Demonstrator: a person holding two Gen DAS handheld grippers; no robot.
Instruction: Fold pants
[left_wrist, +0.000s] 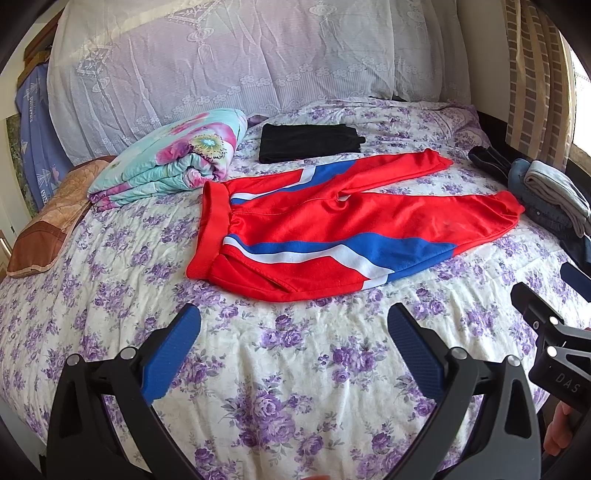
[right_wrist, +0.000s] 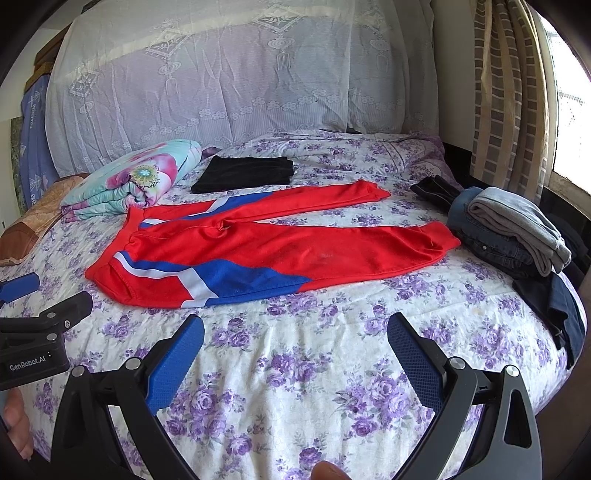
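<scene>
Red pants (left_wrist: 332, 221) with blue and white side stripes lie spread flat on the bed, waistband to the left, two legs splayed to the right. They show in the right wrist view (right_wrist: 277, 247) too. My left gripper (left_wrist: 293, 325) is open and empty, hovering over the bedspread just in front of the pants' near edge. My right gripper (right_wrist: 295, 332) is open and empty, also short of the pants' near edge. Each gripper shows at the side of the other's view, the right one (left_wrist: 546, 317) and the left one (right_wrist: 40, 314).
A floral purple bedspread (left_wrist: 295, 387) covers the bed. A folded floral quilt (left_wrist: 173, 162) and a folded black garment (left_wrist: 306, 142) lie behind the pants. A pile of jeans and grey clothes (right_wrist: 509, 229) sits at the right edge. A brown pillow (left_wrist: 48, 229) lies left.
</scene>
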